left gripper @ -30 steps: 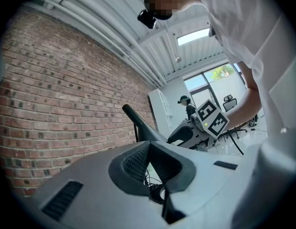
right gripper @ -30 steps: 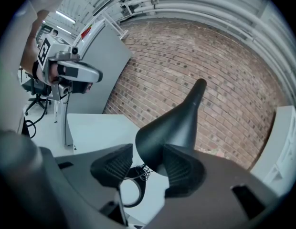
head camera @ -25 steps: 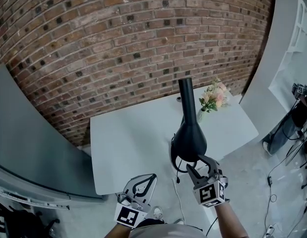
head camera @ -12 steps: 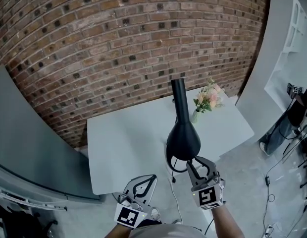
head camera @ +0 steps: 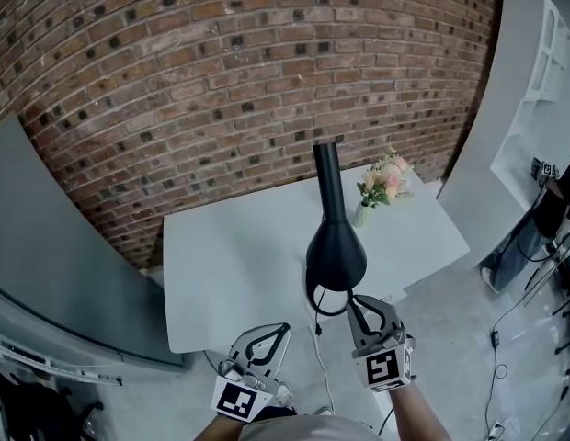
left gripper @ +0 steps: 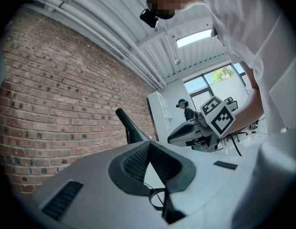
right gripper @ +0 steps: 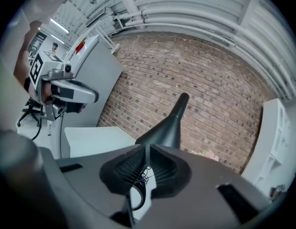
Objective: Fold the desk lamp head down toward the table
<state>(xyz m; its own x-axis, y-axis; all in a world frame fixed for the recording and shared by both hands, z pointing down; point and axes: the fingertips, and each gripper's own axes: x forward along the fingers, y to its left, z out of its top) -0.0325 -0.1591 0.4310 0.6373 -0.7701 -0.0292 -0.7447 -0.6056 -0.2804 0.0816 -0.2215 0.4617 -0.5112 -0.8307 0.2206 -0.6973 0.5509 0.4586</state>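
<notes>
My right gripper [head camera: 353,301] has just been closing to a thin pinch on the lower rim of the lamp head [head camera: 336,257], centre frame above the table [head camera: 221,265]. My left gripper [head camera: 283,329] rests shut and empty, lower left. I judge that so shallow a bite could slip off when I pull down.

Lamp [head camera: 336,246]: plain black, head and stem alike; its cord [head camera: 313,312] is also black. Bench [head camera: 230,265]: uniform pale grey, no pattern. Wall [head camera: 221,72]: red-brown brick with pale mortar and scattered darker bricks. Flowers [head camera: 388,178]: pink and cream with green leaves. Left gripper [head camera: 285,328]: pale grey body, dark inner jaws, cube with black squares on white. Floor [head camera: 450,338]: light grey.
</notes>
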